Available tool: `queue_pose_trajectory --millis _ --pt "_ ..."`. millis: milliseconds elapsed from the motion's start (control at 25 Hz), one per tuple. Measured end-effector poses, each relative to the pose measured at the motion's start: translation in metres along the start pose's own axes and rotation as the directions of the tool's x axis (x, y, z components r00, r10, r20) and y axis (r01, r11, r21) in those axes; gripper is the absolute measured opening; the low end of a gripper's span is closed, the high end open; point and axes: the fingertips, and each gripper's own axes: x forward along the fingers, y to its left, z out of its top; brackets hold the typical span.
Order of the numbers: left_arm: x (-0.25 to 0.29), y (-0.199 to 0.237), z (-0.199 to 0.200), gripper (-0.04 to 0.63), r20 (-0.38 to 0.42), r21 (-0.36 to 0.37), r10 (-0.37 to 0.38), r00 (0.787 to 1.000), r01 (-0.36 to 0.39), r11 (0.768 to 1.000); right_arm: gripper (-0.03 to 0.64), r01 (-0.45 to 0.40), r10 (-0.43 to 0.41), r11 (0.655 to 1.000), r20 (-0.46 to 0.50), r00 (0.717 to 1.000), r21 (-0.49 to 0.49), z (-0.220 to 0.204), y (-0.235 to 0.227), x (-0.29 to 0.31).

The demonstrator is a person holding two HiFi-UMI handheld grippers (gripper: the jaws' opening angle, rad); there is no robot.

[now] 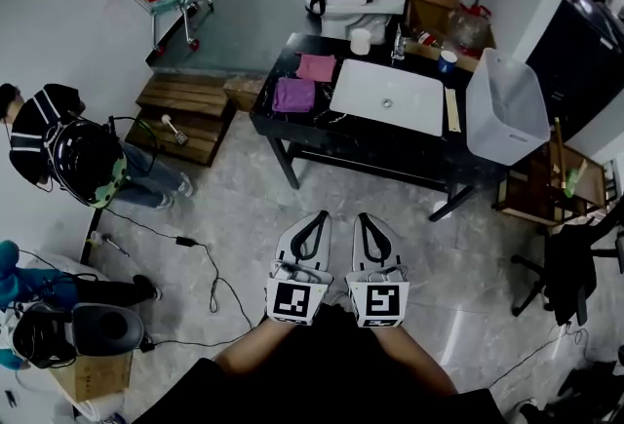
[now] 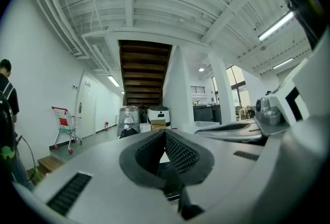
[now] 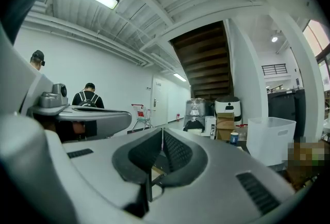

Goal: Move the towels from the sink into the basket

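Black table (image 1: pixel 327 128) carries white sink (image 1: pixel 390 96), purple towel (image 1: pixel 293 95), pink towel (image 1: pixel 316 67).

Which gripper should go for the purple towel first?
Left, marginally. The left gripper and right gripper are shut, empty, side by side, short of the table; the purple towel lies left of the sink.

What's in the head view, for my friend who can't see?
The left gripper and right gripper, both shut and empty, face a black table. A purple towel and a pink towel lie beside its white sink; a white basket stands at the right.
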Motion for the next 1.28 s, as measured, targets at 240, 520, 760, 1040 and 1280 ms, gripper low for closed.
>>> queue_pose_trajectory --millis 240,520,760,1040,1280 --pt "0.017 0.015 -0.013 0.014 -0.020 0.004 -0.012 1.000 0.012 1.000 0.020 -0.041 0.042 0.998 0.012 0.999 -0.054 0.005 0.013 0.024" --pt "0.056 0.050 -0.022 0.014 -0.024 -0.028 -0.013 1.000 0.012 1.000 0.020 -0.036 0.035 0.999 -0.033 0.999 -0.024 -0.002 0.003 0.072" --pt "0.096 0.107 -0.032 0.014 -0.040 -0.040 0.011 0.999 -0.012 0.999 0.020 -0.036 0.037 0.999 -0.069 0.997 0.006 -0.004 0.001 0.141" --pt "0.150 0.189 -0.038 0.014 -0.049 -0.059 0.029 0.998 -0.032 0.998 0.020 -0.053 0.053 0.999 -0.101 0.994 0.005 0.000 0.008 0.237" --pt "0.185 0.250 -0.041 0.014 -0.050 -0.060 0.016 0.999 -0.019 0.998 0.020 -0.054 0.053 0.999 -0.125 0.991 -0.003 0.001 0.023 0.304"
